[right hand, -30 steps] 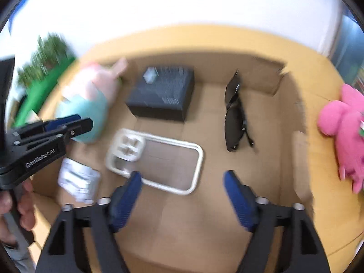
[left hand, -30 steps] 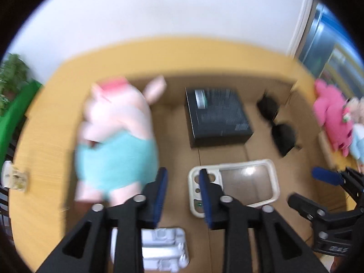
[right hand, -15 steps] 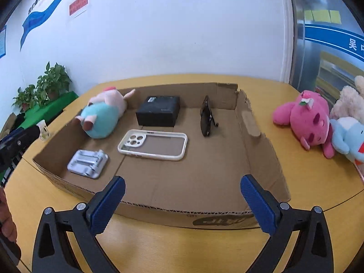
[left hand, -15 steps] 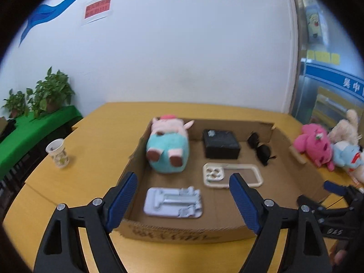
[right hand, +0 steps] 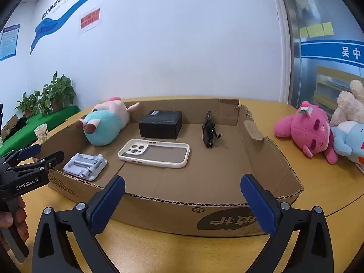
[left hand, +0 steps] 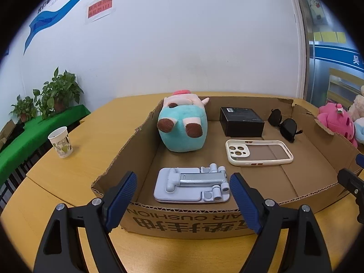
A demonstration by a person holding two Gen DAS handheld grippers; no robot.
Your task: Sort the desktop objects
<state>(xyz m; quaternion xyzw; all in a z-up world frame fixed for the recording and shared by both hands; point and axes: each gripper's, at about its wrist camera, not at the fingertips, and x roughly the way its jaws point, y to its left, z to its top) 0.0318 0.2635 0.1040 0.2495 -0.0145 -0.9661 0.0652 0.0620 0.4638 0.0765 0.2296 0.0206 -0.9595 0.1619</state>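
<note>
Lying beyond left claw: phone stand

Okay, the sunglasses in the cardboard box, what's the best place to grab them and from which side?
Probably the bridge between the two lenses of the sunglasses, coming down from above. They seem to sit folded on the box floor, lenses tilted up, close to the far wall and right wall, so a side approach looks cramped. The narrow middle also keeps the pads off the dark lenses.
</note>
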